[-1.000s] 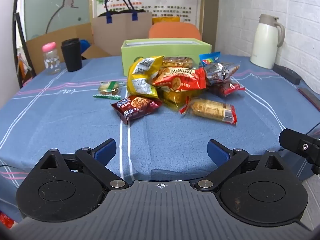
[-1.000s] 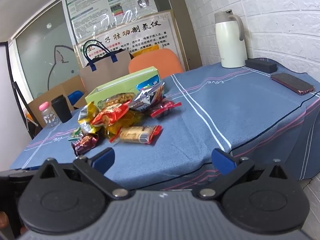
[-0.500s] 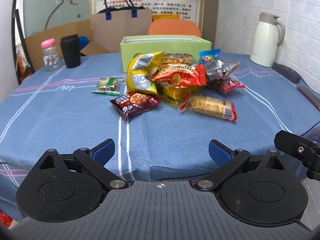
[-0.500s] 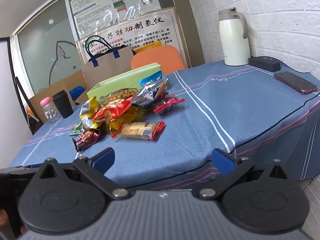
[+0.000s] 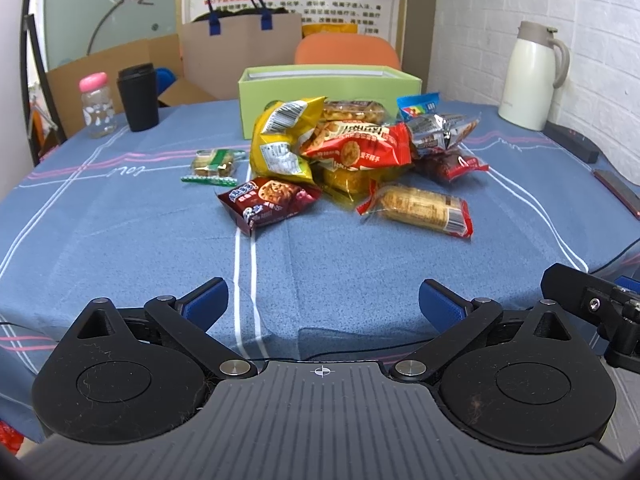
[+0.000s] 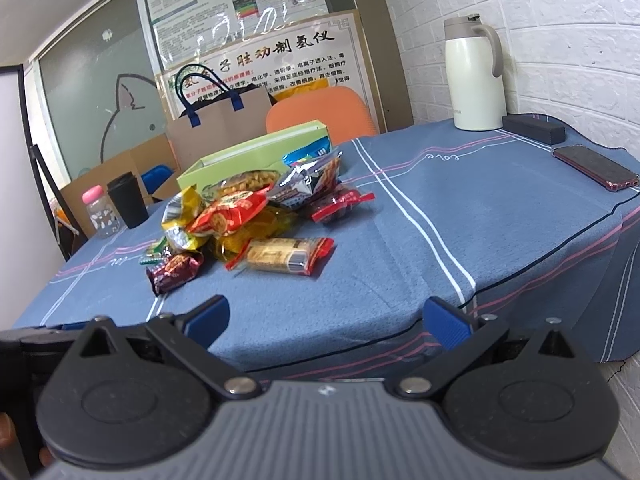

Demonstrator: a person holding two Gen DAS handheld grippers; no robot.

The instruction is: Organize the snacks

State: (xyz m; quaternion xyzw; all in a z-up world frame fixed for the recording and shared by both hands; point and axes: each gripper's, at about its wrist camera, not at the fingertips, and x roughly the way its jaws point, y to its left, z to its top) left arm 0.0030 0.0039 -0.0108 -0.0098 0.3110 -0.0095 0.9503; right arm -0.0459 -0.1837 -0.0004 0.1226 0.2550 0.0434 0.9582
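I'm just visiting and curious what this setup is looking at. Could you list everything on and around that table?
Green box: one, light green, open top, behind the snack pile.
Snack packets: about ten, yellow, red, silver, blue, maroon, heaped mid-table.
Biscuit pack: one, clear with red ends, nearest the right of the pile.
Black cup: one, far left.
Small bottle: one, clear with pink cap, beside the cup.
Jug: one, cream, far right by the wall.
Phone: one, dark, right edge.
Black case: one, beside the jug.
Paper bag: one, brown with blue handles, behind the table.
Chair: one, orange.
Tablecloth: blue, striped.
Left gripper: open, empty.
Right gripper: open, empty.
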